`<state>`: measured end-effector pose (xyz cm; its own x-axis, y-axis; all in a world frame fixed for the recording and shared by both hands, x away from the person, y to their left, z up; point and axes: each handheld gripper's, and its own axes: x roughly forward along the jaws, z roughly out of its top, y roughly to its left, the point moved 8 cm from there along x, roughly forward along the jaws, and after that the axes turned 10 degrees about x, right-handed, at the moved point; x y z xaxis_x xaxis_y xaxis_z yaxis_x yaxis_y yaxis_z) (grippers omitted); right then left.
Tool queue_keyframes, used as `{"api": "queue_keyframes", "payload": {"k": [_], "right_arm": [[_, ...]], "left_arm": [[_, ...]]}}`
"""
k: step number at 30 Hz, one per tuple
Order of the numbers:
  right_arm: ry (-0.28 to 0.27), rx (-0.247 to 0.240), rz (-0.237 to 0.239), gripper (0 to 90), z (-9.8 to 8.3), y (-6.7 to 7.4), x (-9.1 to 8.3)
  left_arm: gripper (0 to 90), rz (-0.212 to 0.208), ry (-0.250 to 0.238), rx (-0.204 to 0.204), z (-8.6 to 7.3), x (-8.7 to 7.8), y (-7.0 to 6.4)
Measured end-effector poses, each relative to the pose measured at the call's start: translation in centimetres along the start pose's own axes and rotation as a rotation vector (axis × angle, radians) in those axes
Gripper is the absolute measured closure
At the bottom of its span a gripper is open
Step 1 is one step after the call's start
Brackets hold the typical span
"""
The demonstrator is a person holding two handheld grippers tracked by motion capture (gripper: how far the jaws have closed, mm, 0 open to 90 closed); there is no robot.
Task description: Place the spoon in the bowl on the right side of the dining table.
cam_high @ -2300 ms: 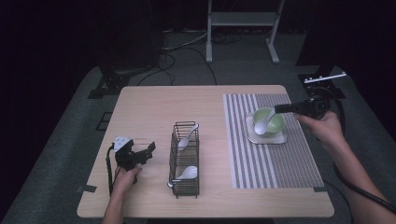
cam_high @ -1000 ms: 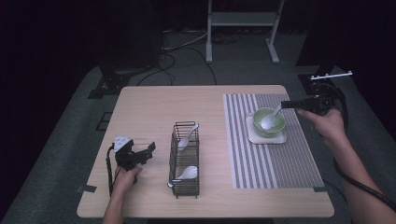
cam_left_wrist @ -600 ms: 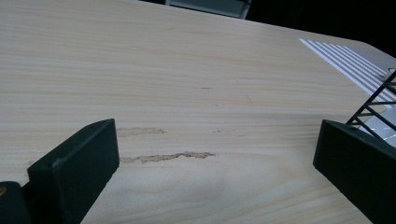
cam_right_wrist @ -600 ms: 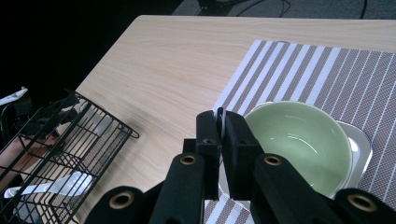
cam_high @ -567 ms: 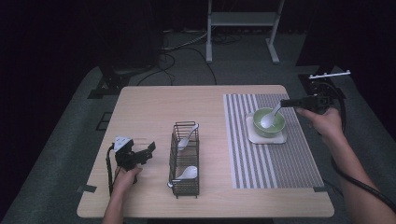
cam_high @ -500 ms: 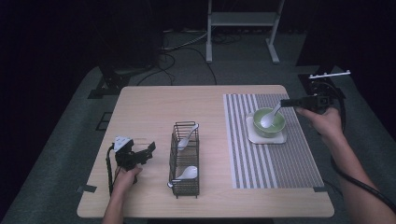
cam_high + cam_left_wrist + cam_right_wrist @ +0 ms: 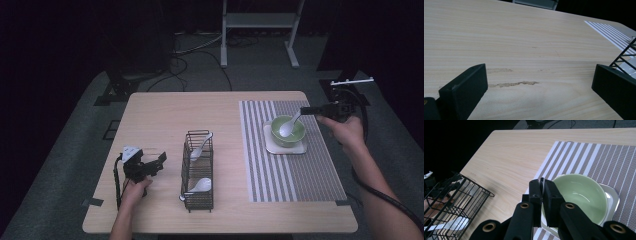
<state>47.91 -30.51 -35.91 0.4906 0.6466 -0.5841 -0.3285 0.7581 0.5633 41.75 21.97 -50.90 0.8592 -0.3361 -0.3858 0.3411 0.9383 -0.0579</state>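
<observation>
A white spoon [image 7: 289, 127] rests with its scoop inside the green bowl [image 7: 287, 133], handle slanting up to the right. My right gripper [image 7: 305, 110] is shut on the tip of that handle, at the bowl's right. In the right gripper view the jaws [image 7: 542, 185] pinch the thin handle edge above the green bowl [image 7: 581, 193]. The bowl stands on a white square plate [image 7: 301, 148] on the striped placemat [image 7: 295, 172]. My left gripper [image 7: 151, 166] lies on the table left of the basket, open with nothing between its jaws; bare wood [image 7: 536, 65] shows between them.
A black wire basket [image 7: 197, 171] stands mid-table with two white spoons, one [image 7: 201, 145] at its far end and one [image 7: 200, 185] near the front. The basket's corner [image 7: 627, 51] shows close to my left gripper. A metal stand [image 7: 260, 22] is beyond the table.
My right gripper has shifted a little right and back with the spoon, whose scoop now lies in the green bowl. The left gripper has not moved.
</observation>
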Motion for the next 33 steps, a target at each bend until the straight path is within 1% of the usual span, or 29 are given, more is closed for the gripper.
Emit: {"api": "queue_keyframes", "payload": {"k": [3,19,33], "right_arm": [[0.003,-0.003,-0.011,85.1,-0.1,-0.1,0.2],[0.004,0.016,-0.023,85.1,-0.3,-1.1,1.0],[0.009,0.029,-0.030,85.1,-0.6,-1.7,1.9]], "left_arm": [[0.0,0.000,0.000,-0.002,0.0,0.0,0.0],[0.0,0.001,-0.001,-0.002,0.0,0.0,0.0],[0.0,0.001,-0.002,-0.002,0.0,0.0,0.0]]}}
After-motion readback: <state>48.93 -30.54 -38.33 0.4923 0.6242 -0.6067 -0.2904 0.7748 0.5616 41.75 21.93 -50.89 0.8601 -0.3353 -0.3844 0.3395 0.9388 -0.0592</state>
